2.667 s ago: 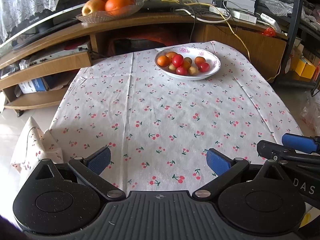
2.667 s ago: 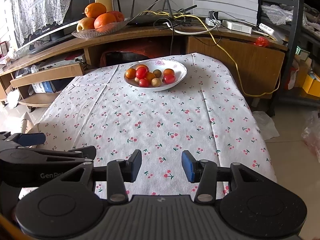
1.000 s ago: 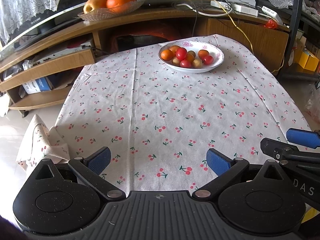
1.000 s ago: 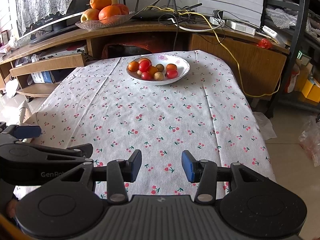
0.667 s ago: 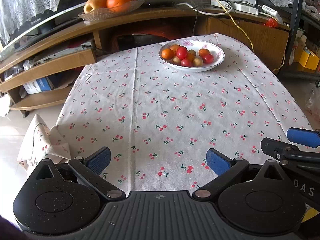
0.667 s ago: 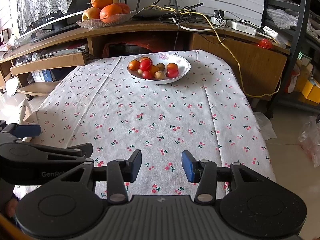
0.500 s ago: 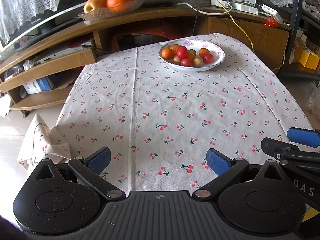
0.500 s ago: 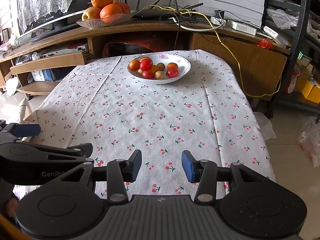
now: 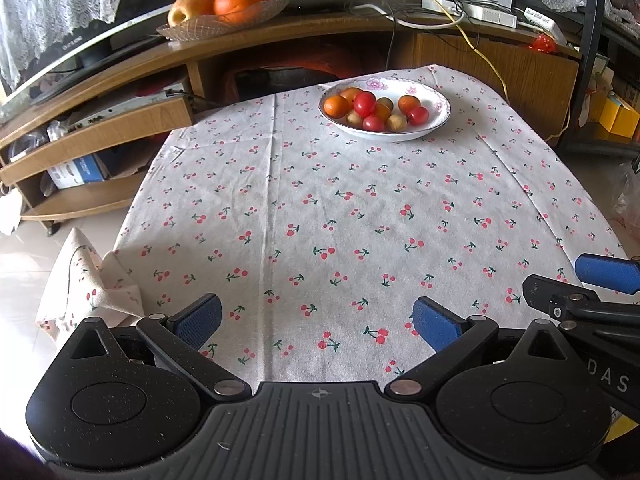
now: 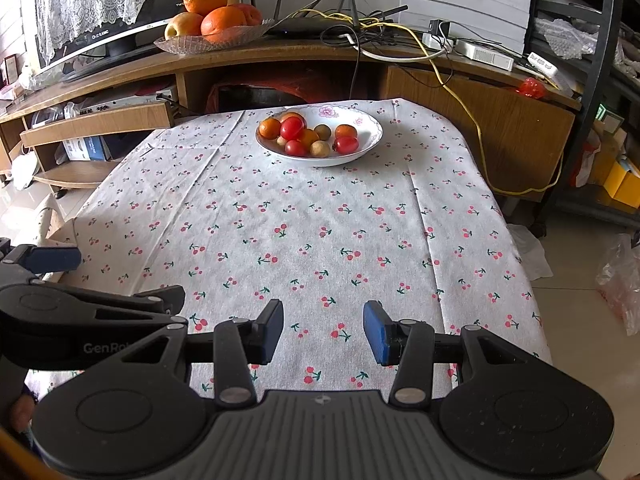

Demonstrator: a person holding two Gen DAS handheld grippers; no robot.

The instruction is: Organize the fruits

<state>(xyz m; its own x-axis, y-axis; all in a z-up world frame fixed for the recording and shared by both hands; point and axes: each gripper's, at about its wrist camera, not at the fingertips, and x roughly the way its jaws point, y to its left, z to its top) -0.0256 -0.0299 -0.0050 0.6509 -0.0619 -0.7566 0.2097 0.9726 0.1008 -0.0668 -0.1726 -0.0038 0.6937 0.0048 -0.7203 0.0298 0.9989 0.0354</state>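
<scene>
Your left tongs [image 9: 316, 320] stand wide and empty, your right tongs [image 10: 323, 332] narrower but also empty, both low over the near edge of the surface [image 9: 360, 216], well apart from the fruit. All the small fruits [image 9: 376, 110] sit together in the white bowl [image 9: 438, 118] at the far end; none lies loose on the cloth. That fits fruit just gathered or fruit waiting to be sorted. A glass dish [image 10: 180, 46] on the shelf holds oranges [image 10: 222, 20].
</scene>
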